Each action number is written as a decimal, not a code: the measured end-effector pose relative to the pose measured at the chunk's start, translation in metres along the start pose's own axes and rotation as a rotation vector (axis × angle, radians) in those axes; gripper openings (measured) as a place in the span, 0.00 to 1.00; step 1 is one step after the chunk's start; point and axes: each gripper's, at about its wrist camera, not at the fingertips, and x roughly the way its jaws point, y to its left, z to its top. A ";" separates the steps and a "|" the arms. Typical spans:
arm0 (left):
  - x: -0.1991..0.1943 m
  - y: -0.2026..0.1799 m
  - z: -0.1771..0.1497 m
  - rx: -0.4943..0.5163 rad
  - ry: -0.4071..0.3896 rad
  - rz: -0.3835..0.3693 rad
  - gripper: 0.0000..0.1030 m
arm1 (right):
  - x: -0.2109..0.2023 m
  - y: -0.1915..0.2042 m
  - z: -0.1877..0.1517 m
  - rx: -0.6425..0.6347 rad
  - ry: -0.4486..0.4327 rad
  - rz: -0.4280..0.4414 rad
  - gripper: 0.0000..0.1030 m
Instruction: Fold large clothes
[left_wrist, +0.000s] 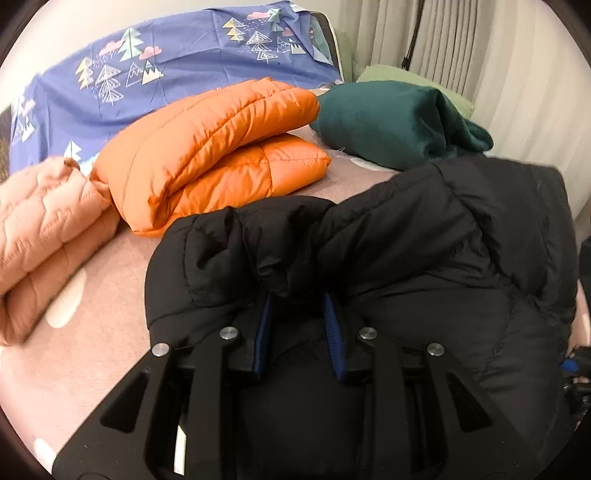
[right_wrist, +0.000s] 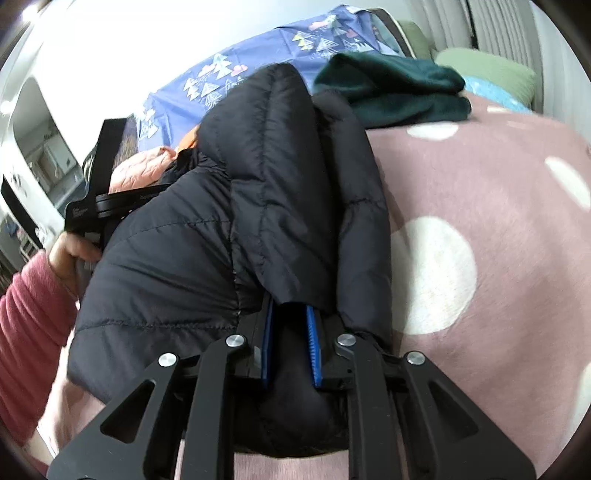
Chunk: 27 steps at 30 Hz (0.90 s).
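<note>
On the pink bed blanket with white dots (right_wrist: 480, 192), your bulky black quilted puffer jacket (left_wrist: 424, 236) lies bunched, both grippers' jaws clamped on thick folds of it: left gripper (left_wrist: 299, 306), right gripper (right_wrist: 290, 314). Its slick fill could squeeze out and slip free mid-fold. A wide swing might topple the folded orange puffer jacket (left_wrist: 221, 147) nearby.

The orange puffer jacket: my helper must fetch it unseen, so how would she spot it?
On the pink spotted blanket, look toward the blue tree-print sheet. The orange puffer jacket lies folded between a peach quilted jacket and a dark green garment; it alone is shiny bright orange.
</note>
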 end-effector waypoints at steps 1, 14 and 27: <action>0.000 0.000 0.003 0.006 0.007 0.004 0.26 | -0.008 0.004 0.005 -0.022 0.009 -0.013 0.20; 0.002 -0.005 0.005 0.051 0.050 0.041 0.26 | -0.028 0.073 0.123 -0.262 -0.177 0.074 0.42; 0.013 -0.006 0.012 0.028 0.029 -0.016 0.26 | 0.125 0.001 0.131 -0.117 -0.007 -0.212 0.39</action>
